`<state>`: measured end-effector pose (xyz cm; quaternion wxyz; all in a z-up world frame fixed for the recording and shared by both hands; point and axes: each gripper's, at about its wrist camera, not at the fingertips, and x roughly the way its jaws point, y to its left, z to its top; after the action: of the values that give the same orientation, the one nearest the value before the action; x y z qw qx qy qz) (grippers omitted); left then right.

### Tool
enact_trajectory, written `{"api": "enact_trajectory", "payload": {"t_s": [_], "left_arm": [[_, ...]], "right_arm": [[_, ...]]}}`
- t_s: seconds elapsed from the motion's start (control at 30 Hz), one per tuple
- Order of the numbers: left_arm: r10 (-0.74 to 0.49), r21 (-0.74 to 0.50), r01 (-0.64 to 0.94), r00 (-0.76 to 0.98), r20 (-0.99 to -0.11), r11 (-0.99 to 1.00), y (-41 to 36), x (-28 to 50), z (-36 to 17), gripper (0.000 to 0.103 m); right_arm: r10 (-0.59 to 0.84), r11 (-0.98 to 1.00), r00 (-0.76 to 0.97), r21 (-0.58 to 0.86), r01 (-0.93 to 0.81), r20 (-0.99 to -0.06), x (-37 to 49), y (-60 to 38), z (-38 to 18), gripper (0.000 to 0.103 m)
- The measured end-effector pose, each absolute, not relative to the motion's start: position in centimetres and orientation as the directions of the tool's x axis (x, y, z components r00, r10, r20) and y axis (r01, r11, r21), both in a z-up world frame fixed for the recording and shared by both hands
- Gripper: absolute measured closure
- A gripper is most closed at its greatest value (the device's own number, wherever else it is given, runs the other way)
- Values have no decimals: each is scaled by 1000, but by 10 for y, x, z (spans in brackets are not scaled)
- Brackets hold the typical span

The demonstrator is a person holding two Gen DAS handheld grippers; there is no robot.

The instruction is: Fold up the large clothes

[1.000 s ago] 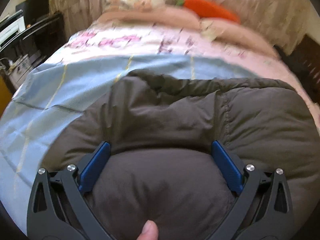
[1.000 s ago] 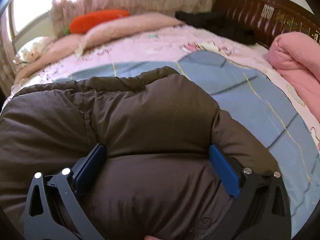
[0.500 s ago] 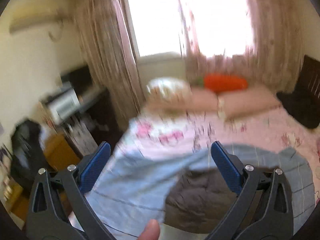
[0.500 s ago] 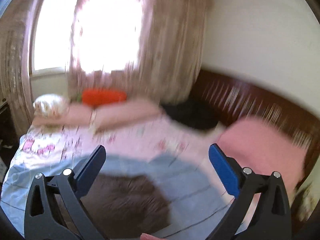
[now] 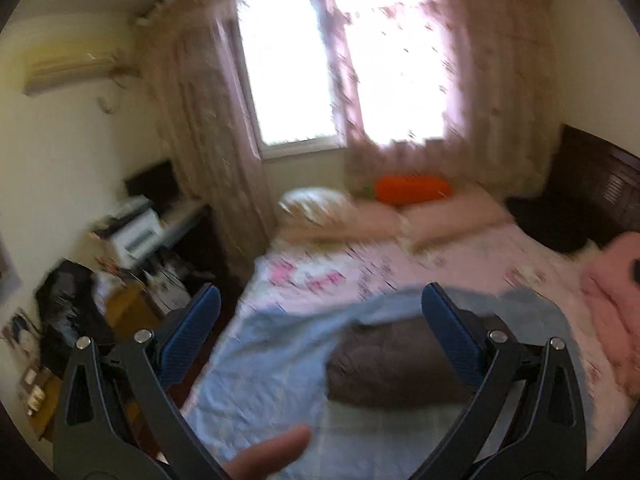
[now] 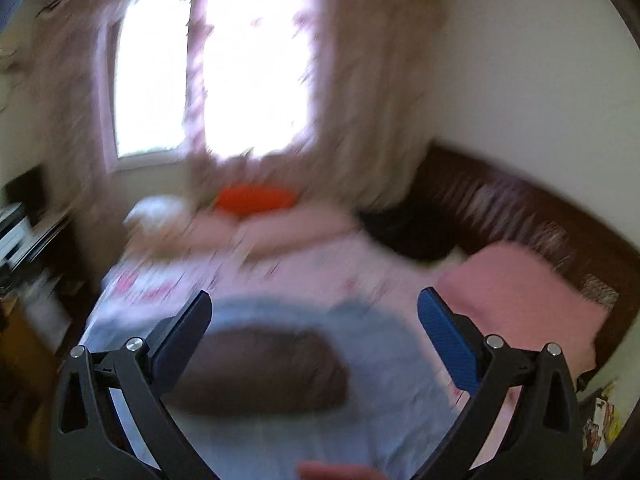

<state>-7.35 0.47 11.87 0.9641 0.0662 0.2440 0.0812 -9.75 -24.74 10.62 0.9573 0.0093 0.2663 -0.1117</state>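
A dark brown padded jacket [image 5: 396,364] lies folded into a compact bundle on a light blue sheet [image 5: 264,368] on the bed. It also shows in the right wrist view [image 6: 260,372], blurred. My left gripper [image 5: 320,320] is open and empty, held well above and back from the jacket. My right gripper [image 6: 314,324] is open and empty too, also high above the bed. A fingertip shows at the bottom of each view.
The bed has a pink floral cover [image 5: 440,264], pillows and an orange cushion [image 5: 412,189] by the window. A rolled pink quilt [image 6: 532,292] lies at the right by the dark headboard [image 6: 520,208]. A cluttered desk with a printer [image 5: 132,232] stands left of the bed.
Both grippers have lifted off the jacket and pulled far back and up. The jacket now lies small below them, and the window and walls have come into view.
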Motion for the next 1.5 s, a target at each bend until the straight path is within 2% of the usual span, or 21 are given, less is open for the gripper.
{"api": "enact_trajectory", "payload": {"t_s": [0.17,0.23,0.37,0.5,0.9,1.5], "left_arm": [[136,111,-87,801,-583,990,-6,-108,82,2],[121,106,-70,772,-623,992,-10,-113,67,2],[112,115,-43,706,-699,992,-19,-107,29,2],[91,86,-42,679,-729,995,-14,-92,12,2],[108,111,-40,688,-718,993,-11,-47,14,2],[111,80,-77,673,-731,994,-1,-43,9,2]], "right_arm": [[-220,975,782,-157,157,-583,-123,-232,70,1],[-200,980,754,-133,150,-625,-119,-233,53,1],[-96,989,659,4,150,-746,-105,-237,21,1],[-126,986,641,-23,167,-757,-90,-230,10,1],[-143,980,632,-22,196,-761,-56,-238,7,1],[-148,982,615,-42,183,-774,-50,-239,-2,1]]}}
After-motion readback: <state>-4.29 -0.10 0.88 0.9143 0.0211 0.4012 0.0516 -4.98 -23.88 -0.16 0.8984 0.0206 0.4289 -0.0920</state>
